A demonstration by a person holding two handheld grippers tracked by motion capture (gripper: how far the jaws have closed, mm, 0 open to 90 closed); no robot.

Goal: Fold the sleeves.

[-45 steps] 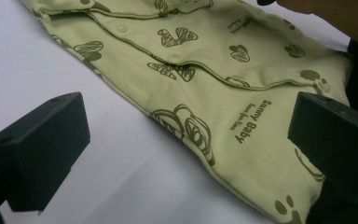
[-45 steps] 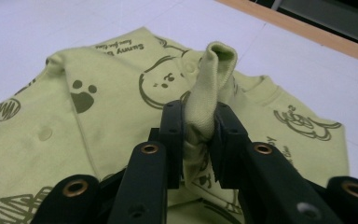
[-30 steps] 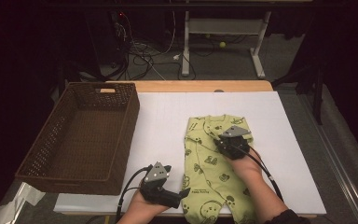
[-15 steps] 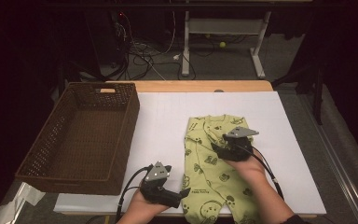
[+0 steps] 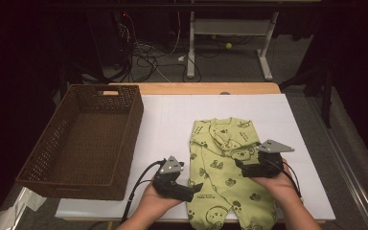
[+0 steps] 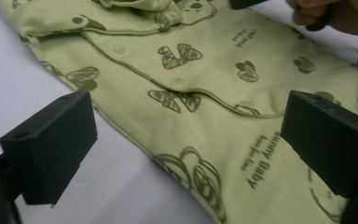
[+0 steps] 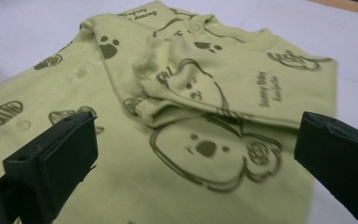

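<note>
Baby suit [image 5: 223, 167]: light green with dark bear and heart prints, it lies flat on the white counter [image 5: 172, 120], right of the middle, and both sleeves are folded in over the chest.
Right gripper [image 5: 242, 166]: it is above the right side of the suit; the jaws have just been opening and now stand wide, with nothing between them.
Left gripper [image 5: 191, 189]: it is at the suit's lower left edge, with the jaws wide apart over the cloth and not pressing it.
Basket [image 5: 43, 158]: brown wicker, on the left of the counter, well apart from the suit.
</note>
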